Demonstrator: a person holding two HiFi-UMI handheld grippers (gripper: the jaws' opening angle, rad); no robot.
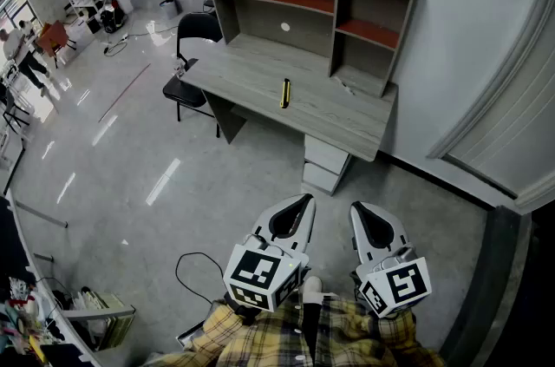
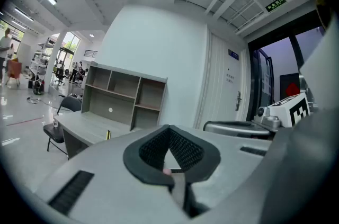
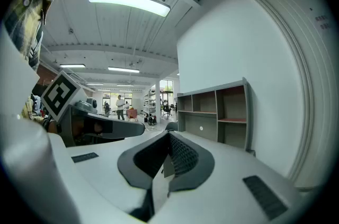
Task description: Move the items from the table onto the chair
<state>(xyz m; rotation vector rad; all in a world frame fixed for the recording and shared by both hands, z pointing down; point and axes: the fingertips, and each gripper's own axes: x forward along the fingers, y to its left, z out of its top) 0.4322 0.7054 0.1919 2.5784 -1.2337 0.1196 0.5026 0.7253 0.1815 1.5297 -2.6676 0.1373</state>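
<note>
So both tongs are pressed together with nothing in them right now, the left tongs (image 1: 299, 205) and the right tongs (image 1: 360, 213) held side by side low in front of the person, pointing roughly level at the grey wood-look counter with the cubby shelf on top (image 1: 334, 118). The thing to go for is the slim yellow-and-black stick-shaped item (image 1: 284, 93) lying near the middle of the counter, well apart from both tongs with open floor in between. It sits pretty much straight ahead of the left tongs, a touch to their left, so I'd say the left hand is the nearer one. Its long axis runs front to back across the counter, more or less in line with the way the tongs point, so I'd guess a wrist turn or a sideways approach is needed to pinch it across. The black padded chair (image 1: 198, 31) is at the counter's left end, also on the left hand's side.
</note>
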